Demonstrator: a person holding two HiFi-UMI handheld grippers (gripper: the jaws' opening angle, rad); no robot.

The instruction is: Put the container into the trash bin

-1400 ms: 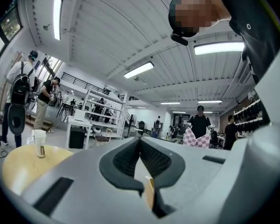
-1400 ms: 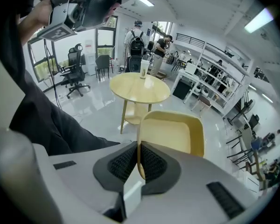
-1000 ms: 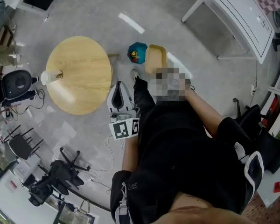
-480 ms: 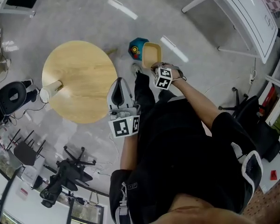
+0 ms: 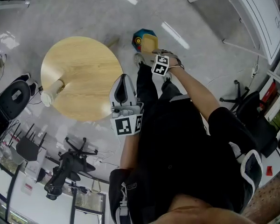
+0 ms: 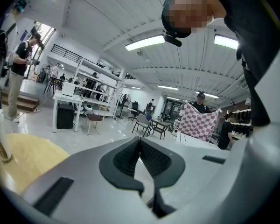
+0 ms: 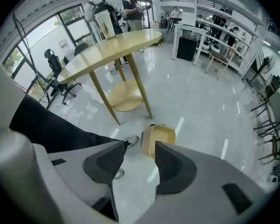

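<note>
The yellow container sits tilted over the small blue trash bin on the floor, by the person's shoe. My right gripper points steeply down just above it. In the right gripper view its jaws are opening: the gripper has nothing between its pads, and the container lies past the tips, apart from them. My left gripper hangs beside the round table's edge. In the left gripper view it is shut, tips touching, and holds nothing.
A round wooden table stands left of the bin, with a paper cup at its far edge. A white table is at upper right. Office chairs and a tripod crowd the left side.
My right gripper came down over the bin with the container, then its jaws parted and let the container go. My left gripper shifted a little toward the table.
</note>
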